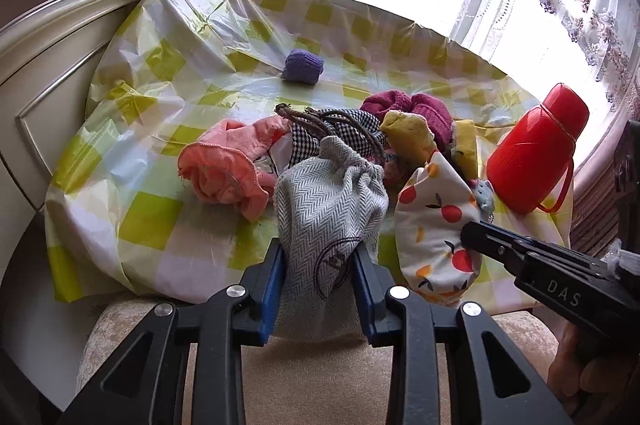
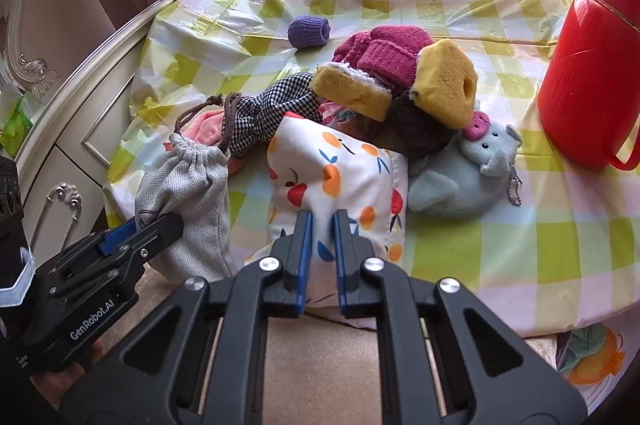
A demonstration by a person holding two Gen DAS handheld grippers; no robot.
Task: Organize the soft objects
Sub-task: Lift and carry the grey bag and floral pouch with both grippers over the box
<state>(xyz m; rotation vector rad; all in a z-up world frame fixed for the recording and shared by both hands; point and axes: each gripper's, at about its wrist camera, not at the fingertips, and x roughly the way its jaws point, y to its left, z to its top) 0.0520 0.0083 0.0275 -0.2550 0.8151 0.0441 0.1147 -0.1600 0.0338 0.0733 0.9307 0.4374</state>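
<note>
Both grippers are engaging items at the near edge of the pile, so the step in hand reads as the pick-up, with sorting of the soft things barely begun.

Landmark: the red jug (image 2: 588, 61), standing at the far right of the checked tablecloth (image 2: 520, 245).

The left gripper (image 1: 318, 257) is clamping the lower part of the grey herringbone pouch (image 1: 328, 201), pads pressing into the fabric on both sides, jaws narrow. The pouch is sitting well to the left of the jug, at the near table edge, its drawstring neck pointing away from the camera.

The right gripper (image 2: 322, 221) is pinching the near edge of the fruit-print pouch (image 2: 332, 177), jaws almost together with a fold of cloth between them. This pouch is lying between the grey pouch and the jug.

Behind both, still left of the jug: a pink cloth (image 1: 224, 173), a checked drawstring bag (image 2: 276, 105), magenta knitwear (image 2: 380, 53), yellow sponge-like pieces (image 2: 444, 85) and a grey elephant plush (image 2: 472, 169) nearest the jug. A purple knit roll (image 2: 308, 31) is lying apart, further back.

How deep the right grip bites is hard to judge, since the fingers are hiding the fold.

Next move, as I judge it: lifting each pouch clear of the pile without dragging the checked bag's cords, then carrying them to a sorting spot, which neither view is showing.
</note>
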